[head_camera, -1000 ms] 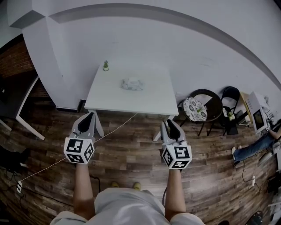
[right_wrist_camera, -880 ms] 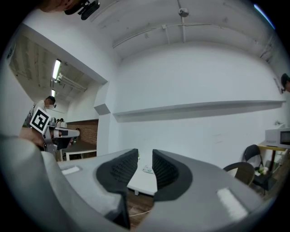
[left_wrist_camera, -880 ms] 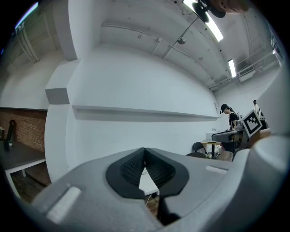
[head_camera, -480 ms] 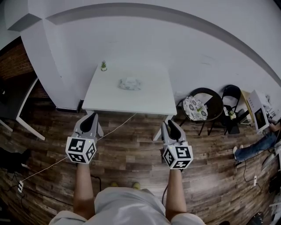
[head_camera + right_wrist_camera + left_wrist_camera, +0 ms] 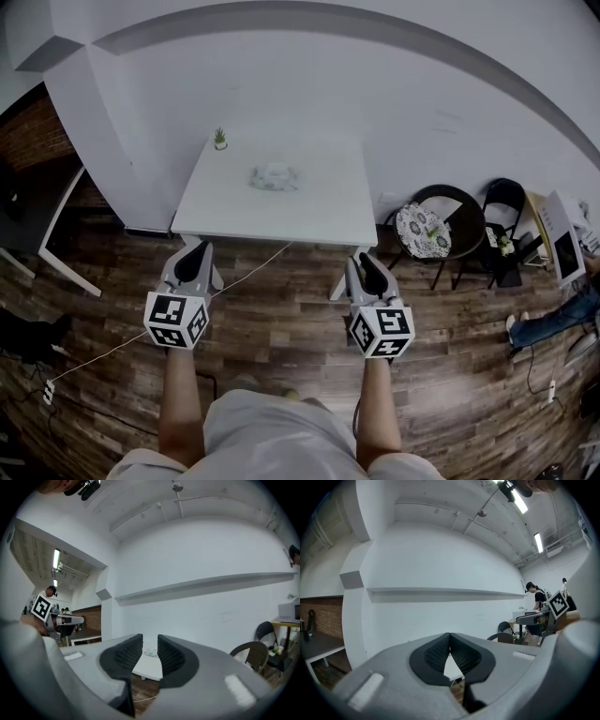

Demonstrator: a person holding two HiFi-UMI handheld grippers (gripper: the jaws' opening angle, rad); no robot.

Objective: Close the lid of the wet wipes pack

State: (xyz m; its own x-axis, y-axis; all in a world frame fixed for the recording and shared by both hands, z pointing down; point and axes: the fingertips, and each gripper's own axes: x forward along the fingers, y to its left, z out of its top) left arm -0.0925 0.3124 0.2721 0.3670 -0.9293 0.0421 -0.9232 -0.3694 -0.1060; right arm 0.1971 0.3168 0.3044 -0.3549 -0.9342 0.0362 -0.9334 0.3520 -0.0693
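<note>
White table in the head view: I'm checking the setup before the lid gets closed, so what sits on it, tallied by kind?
Wet wipes pack: 1
Potted plant: 1
Total: 2

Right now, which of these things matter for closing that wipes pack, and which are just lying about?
For the job: wet wipes pack, the white table under it, left gripper, right gripper.

Just lying about: potted plant, cushioned chair, floor cable.
</note>
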